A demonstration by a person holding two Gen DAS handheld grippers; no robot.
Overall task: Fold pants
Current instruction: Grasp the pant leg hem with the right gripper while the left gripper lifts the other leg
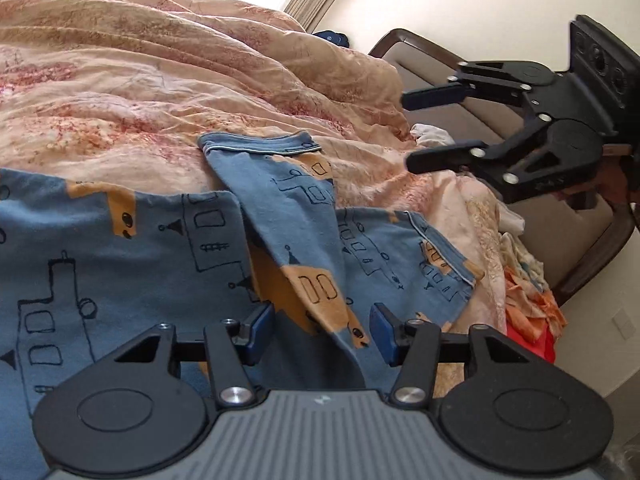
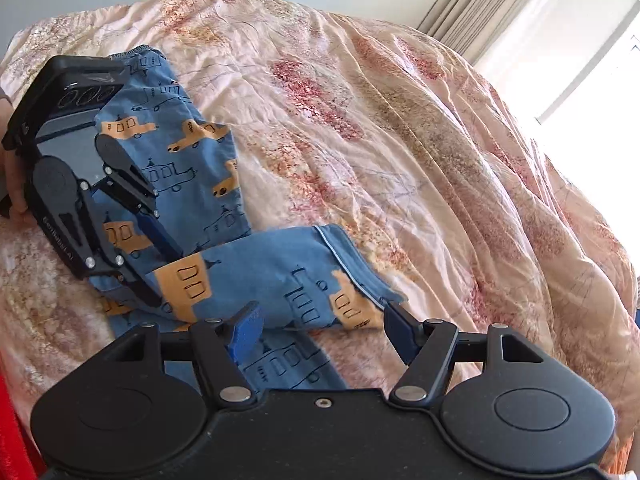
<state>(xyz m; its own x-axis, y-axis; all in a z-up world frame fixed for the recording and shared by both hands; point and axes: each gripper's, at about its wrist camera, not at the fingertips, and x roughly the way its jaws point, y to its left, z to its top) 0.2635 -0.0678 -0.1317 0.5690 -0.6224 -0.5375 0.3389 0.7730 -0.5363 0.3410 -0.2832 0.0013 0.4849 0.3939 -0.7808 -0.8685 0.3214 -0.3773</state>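
Blue pants (image 1: 168, 248) printed with orange cars and houses lie rumpled on a pink floral quilt (image 1: 160, 80). In the right wrist view the pants (image 2: 192, 160) run from the far left down to the near middle, one leg folded across (image 2: 288, 280). My left gripper (image 1: 322, 334) is open, its blue pads either side of a raised fold of the pants; it also shows in the right wrist view (image 2: 158, 268). My right gripper (image 2: 322, 330) is open and empty just above the leg's hem; in the left wrist view it (image 1: 406, 132) hovers above the quilt.
A dark-framed padded headboard (image 1: 500, 120) stands at the right with loose orange and white cloths (image 1: 528, 292) beside the bed. Curtains (image 2: 492, 4) and a bright window (image 2: 592, 80) lie beyond the quilt. Something red (image 2: 12, 432) is at the near left edge.
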